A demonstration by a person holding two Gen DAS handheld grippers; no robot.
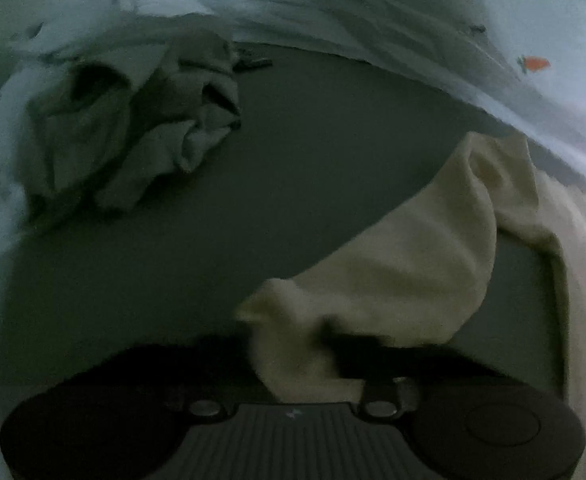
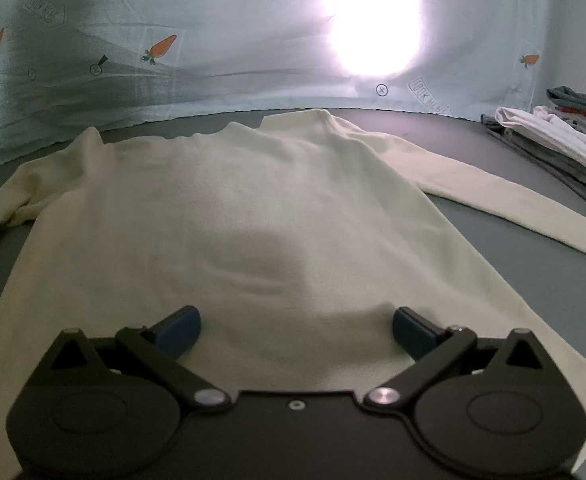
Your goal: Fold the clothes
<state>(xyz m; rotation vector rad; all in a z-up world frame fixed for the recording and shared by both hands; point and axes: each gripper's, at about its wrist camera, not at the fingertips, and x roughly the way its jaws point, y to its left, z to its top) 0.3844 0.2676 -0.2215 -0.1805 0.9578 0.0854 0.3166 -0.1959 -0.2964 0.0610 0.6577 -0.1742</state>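
A cream long-sleeved sweater (image 2: 233, 216) lies flat on the grey table (image 2: 533, 248), collar at the far side, both sleeves spread out. My right gripper (image 2: 296, 330) is open, its blue fingertips (image 2: 179, 330) resting low over the sweater's near hem. In the dim left wrist view, my left gripper (image 1: 293, 344) is shut on the cuff of the sweater's left sleeve (image 1: 393, 264), and holds it above the table; its fingers are mostly hidden by the cloth.
A crumpled pile of grey and white clothes (image 1: 133, 128) lies at the far left. A stack of folded garments (image 2: 561, 144) sits at the far right. A pale sheet with carrot prints (image 2: 161, 46) hangs behind the table, with a bright glare spot.
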